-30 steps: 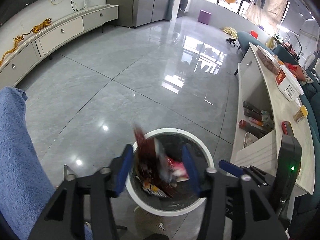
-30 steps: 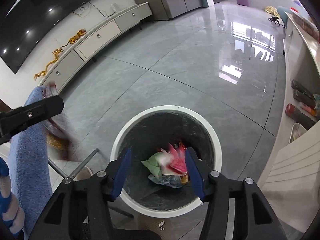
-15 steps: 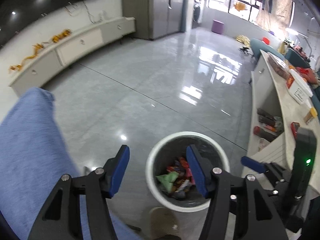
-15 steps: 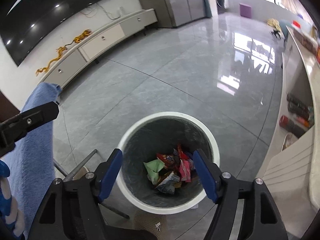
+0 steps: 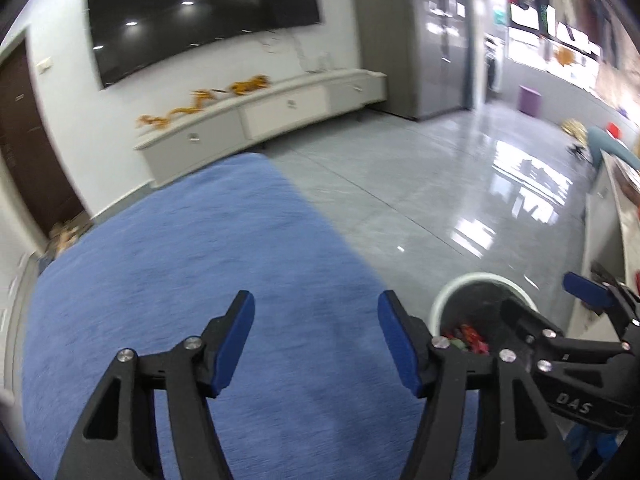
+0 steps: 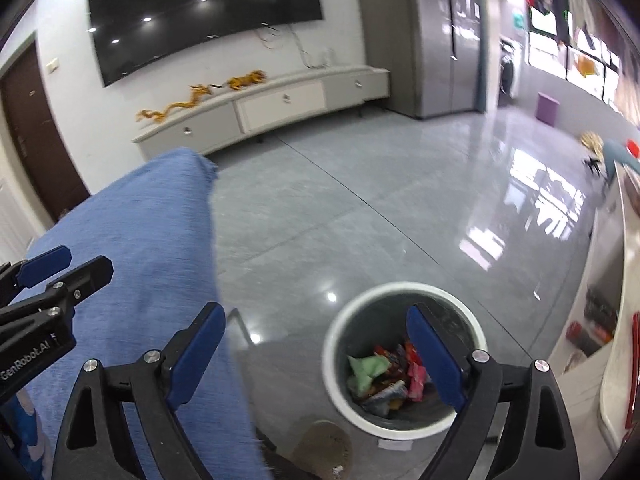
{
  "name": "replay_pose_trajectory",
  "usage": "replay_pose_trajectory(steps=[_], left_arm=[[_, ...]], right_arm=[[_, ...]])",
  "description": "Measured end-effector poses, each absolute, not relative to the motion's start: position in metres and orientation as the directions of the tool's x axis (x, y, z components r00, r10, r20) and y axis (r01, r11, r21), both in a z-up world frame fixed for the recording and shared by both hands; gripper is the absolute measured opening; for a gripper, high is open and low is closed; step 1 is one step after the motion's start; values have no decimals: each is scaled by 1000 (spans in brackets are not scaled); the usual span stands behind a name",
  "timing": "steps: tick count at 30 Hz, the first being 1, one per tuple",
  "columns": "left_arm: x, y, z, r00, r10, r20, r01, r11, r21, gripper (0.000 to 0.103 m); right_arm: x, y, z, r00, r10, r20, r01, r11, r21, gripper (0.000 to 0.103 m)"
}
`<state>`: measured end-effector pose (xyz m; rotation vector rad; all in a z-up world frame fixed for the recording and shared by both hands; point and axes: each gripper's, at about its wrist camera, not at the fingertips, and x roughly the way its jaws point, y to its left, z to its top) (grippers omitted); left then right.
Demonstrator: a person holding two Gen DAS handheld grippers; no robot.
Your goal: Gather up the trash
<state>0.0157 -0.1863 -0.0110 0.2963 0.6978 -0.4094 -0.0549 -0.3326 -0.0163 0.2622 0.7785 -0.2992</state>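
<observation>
A white-rimmed round trash bin (image 6: 334,336) stands on the grey floor with several colourful wrappers (image 6: 386,376) inside. It also shows in the left wrist view (image 5: 444,300), low right. My left gripper (image 5: 316,338) is open and empty over a blue cloth-covered surface (image 5: 180,264). My right gripper (image 6: 316,350) is open and empty, above the bin's left side and the cloth's edge. The right gripper also shows in the left wrist view (image 5: 548,316), over the bin. The left gripper also shows at the left edge of the right wrist view (image 6: 66,264).
A long white TV cabinet (image 6: 260,108) runs along the far wall under a black TV (image 6: 200,12). A grey fridge (image 6: 440,36) stands at the back. A white counter (image 6: 624,320) with shelves of bottles is at the right. Glossy floor lies beyond the bin.
Both grippers have swung up and to the left, away from the bin, toward the blue cloth. The wrappers dropped a second ago now lie in the bin. Both stay open.
</observation>
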Motion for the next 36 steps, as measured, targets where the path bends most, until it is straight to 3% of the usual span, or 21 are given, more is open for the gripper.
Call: replay_pose_trajectory(steps=[6, 12, 17, 24, 36], left_arm=[[17, -127, 13, 770, -211, -602, 346, 931, 115, 67], [12, -95, 27, 811, -193, -552, 291, 952, 94, 77], [11, -79, 29, 815, -184, -549, 272, 959, 83, 80], [5, -65, 30, 832, -170, -529, 247, 966, 78, 94], [10, -70, 22, 814, -161, -559, 244, 967, 77, 95]], right_arm=[[-45, -291, 7, 719, -171, -674, 297, 952, 75, 100], [-42, -258, 27, 757, -191, -625, 259, 966, 19, 103], [-39, -238, 34, 774, -202, -601, 243, 970, -14, 103], [-40, -232, 34, 782, -212, -586, 239, 971, -32, 103], [-38, -236, 24, 764, -237, -600, 264, 964, -44, 103]])
